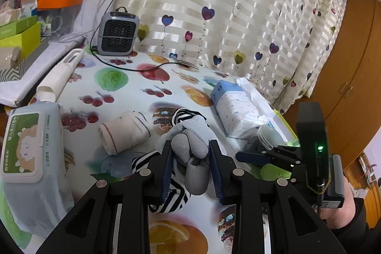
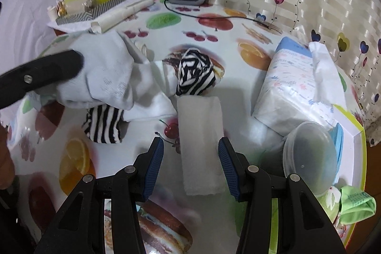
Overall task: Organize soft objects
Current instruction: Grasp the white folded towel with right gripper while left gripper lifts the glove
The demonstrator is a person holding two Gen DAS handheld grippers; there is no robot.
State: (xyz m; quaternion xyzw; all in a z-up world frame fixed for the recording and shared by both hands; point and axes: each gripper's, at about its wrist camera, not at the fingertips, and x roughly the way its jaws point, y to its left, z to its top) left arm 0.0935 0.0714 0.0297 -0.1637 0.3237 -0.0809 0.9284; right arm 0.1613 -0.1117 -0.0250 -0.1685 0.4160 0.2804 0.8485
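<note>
My left gripper (image 1: 190, 158) is clenched on a grey-white glove (image 1: 190, 142), its fingers bunched between the blue pads so I can't make out its full shape. A black-and-white striped cloth (image 1: 171, 192) lies under the glove; the gripper hides most of it, and I can't tell whether it is one piece or two. My right gripper (image 2: 190, 166) is released, jaws wide apart on either side of a folded white tissue (image 2: 202, 146) that lies flat on the fruit-print tabletop (image 2: 214, 44), touching neither pad. In the right wrist view the glove (image 2: 104, 77) sits left of the tissue, blurred, with the left gripper's black arm across it, and a striped bundle (image 2: 193, 74) lies just beyond the tissue. Right of the tissue stands a tissue pack (image 2: 290, 92), and a clear plastic lid (image 2: 309, 154) partly covers something darker I can't identify. A rolled white cloth with red stitching (image 1: 123, 132) lies left of the glove, with a wet-wipes pack (image 1: 31, 154) farther left, cut off at the frame edge.
</note>
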